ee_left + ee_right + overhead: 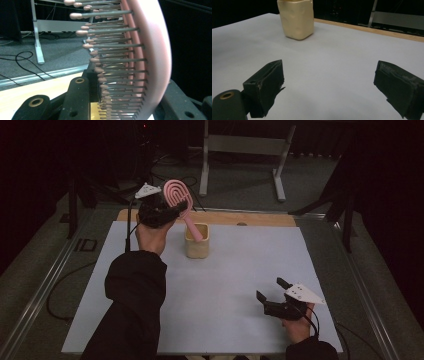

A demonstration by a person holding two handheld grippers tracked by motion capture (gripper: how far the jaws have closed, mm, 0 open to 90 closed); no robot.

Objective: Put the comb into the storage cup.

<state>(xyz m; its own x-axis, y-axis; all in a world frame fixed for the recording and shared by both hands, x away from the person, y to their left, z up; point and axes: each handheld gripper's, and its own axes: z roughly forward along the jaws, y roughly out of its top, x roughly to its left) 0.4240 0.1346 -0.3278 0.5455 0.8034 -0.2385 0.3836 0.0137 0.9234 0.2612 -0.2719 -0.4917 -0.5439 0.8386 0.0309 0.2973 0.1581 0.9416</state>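
Note:
A pink hairbrush (178, 196) is held up at the back left, its handle slanting down into a cream square cup (197, 241) on the white table (225, 285). My left gripper (172, 211) is shut on the brush just below its head. In the left gripper view the brush (152, 57) stands edge-on with its bristles pointing left, jaws on either side. My right gripper (272, 290) hovers low over the front right of the table, open, with nothing between its jaws. In the right gripper view (329, 87) the cup (296, 18) stands ahead at the upper left.
A wooden strip (225, 217) borders the table's far edge. Beyond it a grey metal stand (245, 150) rests on the floor, with black cables (22, 62) lying about. Metal rails (40, 290) run along both table sides.

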